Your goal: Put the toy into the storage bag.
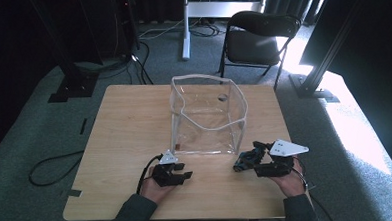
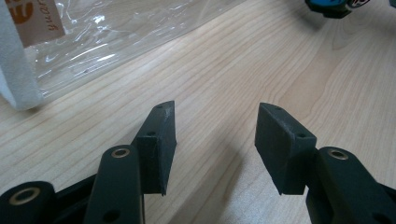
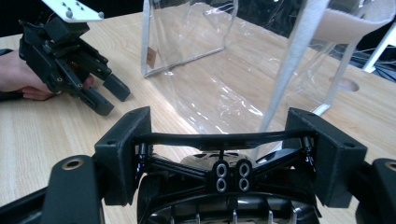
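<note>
A clear plastic bag [image 1: 209, 115] with white trim stands open-topped in the middle of the wooden table [image 1: 129, 123]. My right gripper [image 1: 258, 160] sits just right of the bag's near corner, shut on a black toy car [image 1: 246, 159]. In the right gripper view the jaws of my right gripper [image 3: 219, 149] press on both ends of the car's black frame [image 3: 219, 137]. My left gripper [image 1: 184, 175] rests near the bag's front left corner, open with nothing between its fingertips [image 2: 161, 135]. The bag [image 2: 93, 42] lies to its left, and a bit of the car [image 2: 334, 7] shows farther off.
A black folding chair [image 1: 258, 35] stands behind the table on grey carpet. Cables run across the floor at the left [image 1: 51, 169]. A small label [image 3: 150, 58] sits at the bag's lower corner. The left gripper [image 3: 105, 95] and the hand holding it lie on the table's near left part.
</note>
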Demonstrator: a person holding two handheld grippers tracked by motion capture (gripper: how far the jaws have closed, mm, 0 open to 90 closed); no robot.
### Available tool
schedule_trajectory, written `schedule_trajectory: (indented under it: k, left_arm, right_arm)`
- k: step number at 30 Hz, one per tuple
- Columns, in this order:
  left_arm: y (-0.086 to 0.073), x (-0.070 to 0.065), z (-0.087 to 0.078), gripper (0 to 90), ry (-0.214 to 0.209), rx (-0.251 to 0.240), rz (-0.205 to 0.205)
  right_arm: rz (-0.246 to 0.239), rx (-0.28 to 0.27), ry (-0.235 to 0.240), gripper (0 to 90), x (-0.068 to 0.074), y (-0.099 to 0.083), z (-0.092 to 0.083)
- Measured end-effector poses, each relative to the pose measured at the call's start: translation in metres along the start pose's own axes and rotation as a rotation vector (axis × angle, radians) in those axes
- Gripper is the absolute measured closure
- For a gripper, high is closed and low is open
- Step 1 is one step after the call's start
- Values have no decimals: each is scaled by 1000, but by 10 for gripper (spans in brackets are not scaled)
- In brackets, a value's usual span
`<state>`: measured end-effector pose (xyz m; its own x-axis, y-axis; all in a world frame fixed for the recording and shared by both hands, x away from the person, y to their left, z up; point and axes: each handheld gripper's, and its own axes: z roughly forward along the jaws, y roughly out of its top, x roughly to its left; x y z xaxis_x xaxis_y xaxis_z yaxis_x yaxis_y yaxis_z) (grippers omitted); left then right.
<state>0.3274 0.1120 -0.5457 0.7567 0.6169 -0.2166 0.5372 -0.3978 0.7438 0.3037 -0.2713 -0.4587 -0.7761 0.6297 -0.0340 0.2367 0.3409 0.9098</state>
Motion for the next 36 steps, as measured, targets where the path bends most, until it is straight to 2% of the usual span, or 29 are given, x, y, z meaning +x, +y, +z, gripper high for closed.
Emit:
schedule_trajectory:
  k: [7, 14, 15, 18, 27, 36]
  left_arm:
    - [0, 0, 0, 484, 0, 0, -1]
    - [0, 0, 0, 484, -1, 0, -1]
    - [0, 0, 0, 484, -1, 0, -2]
    - [0, 0, 0, 484, 0, 0, -2]
    - [0, 1, 0, 484, -1, 0, -1]
    - [0, 1, 0, 484, -3, 0, -2]
  right_arm:
    - [0, -22, -12, 246, -5, 5, -7]
    - [3, -46, 10, 246, -10, 8, -10]
    - [8, -63, 28, 246, -11, 9, -12]
    - [9, -81, 37, 246, -13, 10, -14]
    - [8, -110, 36, 246, -17, 17, -20]
    - [0, -109, 7, 246, -23, 25, -23]
